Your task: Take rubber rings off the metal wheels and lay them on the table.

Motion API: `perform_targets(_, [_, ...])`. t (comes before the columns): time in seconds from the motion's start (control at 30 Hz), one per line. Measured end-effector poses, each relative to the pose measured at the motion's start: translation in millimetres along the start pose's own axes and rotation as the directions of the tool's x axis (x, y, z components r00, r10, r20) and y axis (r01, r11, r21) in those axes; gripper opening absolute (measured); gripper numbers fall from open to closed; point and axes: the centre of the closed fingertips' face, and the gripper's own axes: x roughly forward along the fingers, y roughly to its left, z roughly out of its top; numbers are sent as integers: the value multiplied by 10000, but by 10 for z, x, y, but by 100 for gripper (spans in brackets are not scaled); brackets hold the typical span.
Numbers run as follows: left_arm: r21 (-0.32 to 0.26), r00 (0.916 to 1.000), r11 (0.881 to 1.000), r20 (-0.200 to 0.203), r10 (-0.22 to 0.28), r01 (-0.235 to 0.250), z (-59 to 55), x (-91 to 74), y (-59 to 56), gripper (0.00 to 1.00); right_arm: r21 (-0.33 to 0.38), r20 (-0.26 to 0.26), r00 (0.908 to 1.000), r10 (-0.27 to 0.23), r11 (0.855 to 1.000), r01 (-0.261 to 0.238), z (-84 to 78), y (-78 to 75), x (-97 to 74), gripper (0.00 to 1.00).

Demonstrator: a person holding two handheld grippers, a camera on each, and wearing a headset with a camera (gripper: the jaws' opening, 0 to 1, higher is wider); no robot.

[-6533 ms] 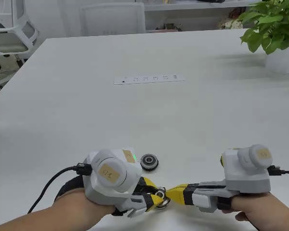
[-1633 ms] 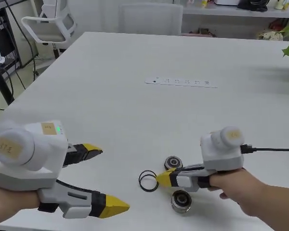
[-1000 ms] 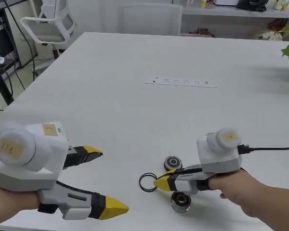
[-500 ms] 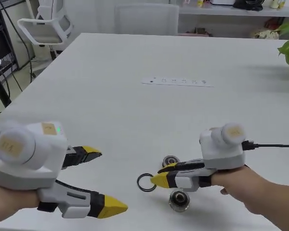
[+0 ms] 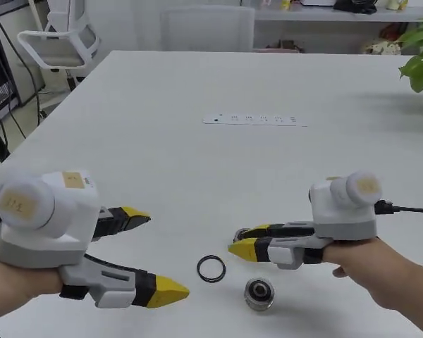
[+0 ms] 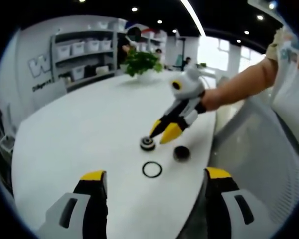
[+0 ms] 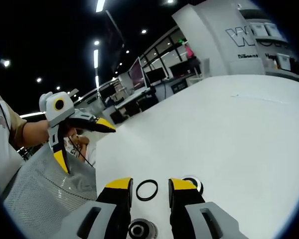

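A loose black rubber ring point(image 5: 211, 268) lies flat on the white table point(image 5: 197, 169). My right gripper point(image 5: 241, 241) hovers just right of the ring, jaws a little open and holding nothing. One metal wheel point(image 5: 259, 293) stands near the table's front edge, below that gripper. A second wheel point(image 6: 147, 144) sits under the right gripper's tips point(image 6: 163, 135), partly hidden. In the right gripper view the ring point(image 7: 147, 189) shows between my jaws point(image 7: 151, 185), one wheel point(image 7: 142, 229) below and the other wheel point(image 7: 193, 183) behind the right jaw. My left gripper point(image 5: 154, 251) is wide open and empty, left of the ring point(image 6: 152, 170).
A white power strip point(image 5: 255, 120) lies across the table's middle. A potted plant point(image 5: 419, 63) stands at the far right. Office chairs point(image 5: 60, 39) stand beyond the far edge. The table's front edge runs just below the wheels.
The ring, at the right gripper's tips half a second ago, now lies alone on the table. The right gripper has drawn back to the right. The left gripper stays open.
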Motion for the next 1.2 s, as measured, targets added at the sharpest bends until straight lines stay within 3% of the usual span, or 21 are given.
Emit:
perform_targets(0.5, [224, 10000, 9997, -38, 11, -10, 114, 149, 166, 78, -365, 535, 9957, -761, 9963, 781, 136, -268, -199, 29])
perform_targets(0.87, [424, 10000, 9991, -61, -17, 19, 189, 325, 256, 75, -878, 400, 9926, -1149, 9891, 1180, 74, -406, -269, 30])
perform_targets(1.2, [535, 9996, 9985, -256, -110, 124, 166, 495, 295, 72, -1190, 226, 9915, -1284, 9843, 1302, -7, -449, -281, 31])
